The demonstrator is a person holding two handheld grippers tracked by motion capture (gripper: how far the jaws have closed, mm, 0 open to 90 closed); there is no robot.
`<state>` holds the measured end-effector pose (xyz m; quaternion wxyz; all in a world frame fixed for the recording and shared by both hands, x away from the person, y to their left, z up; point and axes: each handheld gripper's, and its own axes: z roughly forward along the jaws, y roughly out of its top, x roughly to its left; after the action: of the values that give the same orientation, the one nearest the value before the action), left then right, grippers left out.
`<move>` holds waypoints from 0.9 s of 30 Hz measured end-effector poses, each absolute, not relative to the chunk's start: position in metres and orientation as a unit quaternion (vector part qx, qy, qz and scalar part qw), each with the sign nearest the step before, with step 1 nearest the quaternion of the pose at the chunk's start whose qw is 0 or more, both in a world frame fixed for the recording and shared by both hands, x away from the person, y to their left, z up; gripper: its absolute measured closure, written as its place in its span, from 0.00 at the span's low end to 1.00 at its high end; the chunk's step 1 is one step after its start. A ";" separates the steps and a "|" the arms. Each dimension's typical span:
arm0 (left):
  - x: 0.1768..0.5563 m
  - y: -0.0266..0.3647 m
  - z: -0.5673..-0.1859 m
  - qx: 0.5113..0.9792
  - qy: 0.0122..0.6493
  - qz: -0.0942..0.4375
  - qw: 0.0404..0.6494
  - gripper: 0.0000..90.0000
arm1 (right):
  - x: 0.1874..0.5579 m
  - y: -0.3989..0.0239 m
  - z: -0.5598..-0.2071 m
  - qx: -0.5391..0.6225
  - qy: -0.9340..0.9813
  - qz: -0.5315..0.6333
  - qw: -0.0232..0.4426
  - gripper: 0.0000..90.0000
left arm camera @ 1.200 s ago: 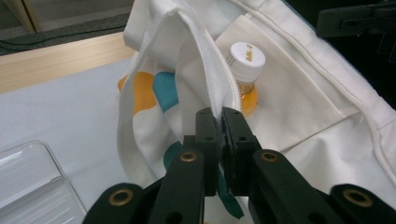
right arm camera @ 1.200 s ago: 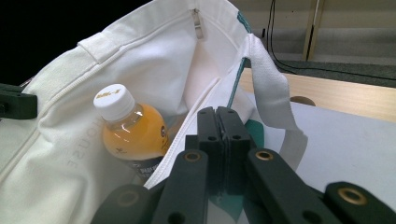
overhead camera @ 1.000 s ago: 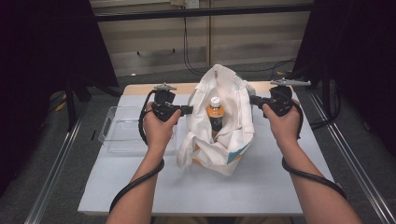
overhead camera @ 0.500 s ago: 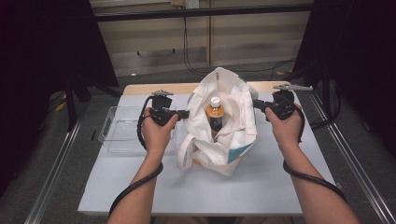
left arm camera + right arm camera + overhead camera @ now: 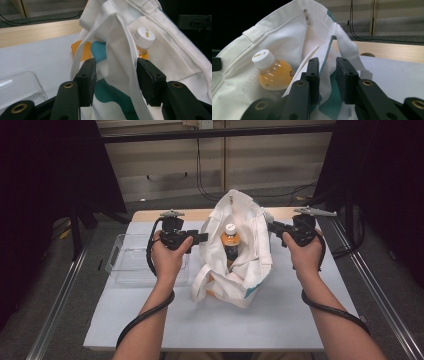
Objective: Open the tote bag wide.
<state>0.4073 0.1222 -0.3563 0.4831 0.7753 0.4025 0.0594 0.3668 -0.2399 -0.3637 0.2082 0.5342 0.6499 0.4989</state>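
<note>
cloth of the bag point(image 5: 250, 270) sits between your left gripper point(image 5: 116, 72) and right gripper point(image 5: 327, 75), both just loosening; back straight away from the bottle point(image 5: 230, 240).

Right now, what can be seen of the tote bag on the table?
The tote bag is white cloth with teal and orange patches, a stitched rim and cloth handles. It stands slumped but open-mouthed on the white table, beside a clear plastic tray. Inside, an orange drink bottle with a white cap stands upright. The left gripper and right gripper each straddle a rim edge; their jaws have just been opening, cloth between them.
</note>
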 end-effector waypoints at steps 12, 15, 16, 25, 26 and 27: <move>0.428 0.106 -0.341 0.769 0.395 0.067 0.498 0.53 | 0.378 -0.237 -0.359 0.539 0.638 0.516 0.189 0.61; 0.435 0.100 -0.339 0.771 0.392 0.073 0.497 0.53 | 0.381 -0.231 -0.359 0.534 0.641 0.519 0.185 0.61; 0.435 0.100 -0.339 0.771 0.392 0.073 0.497 0.53 | 0.383 -0.228 -0.359 0.533 0.644 0.517 0.184 0.62; 0.450 0.091 -0.348 0.763 0.408 0.071 0.496 0.68 | 0.391 -0.213 -0.368 0.532 0.655 0.506 0.180 0.76; 0.451 0.092 -0.350 0.762 0.411 0.072 0.495 0.71 | 0.392 -0.212 -0.369 0.532 0.655 0.506 0.180 0.78; 0.451 0.093 -0.351 0.764 0.416 0.073 0.487 0.74 | 0.392 -0.212 -0.370 0.532 0.654 0.507 0.180 0.80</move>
<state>0.4512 0.0931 -0.3510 0.4872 0.7642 0.4164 0.0733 0.3917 -0.2118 -0.3703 0.1802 0.5323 0.6537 0.5069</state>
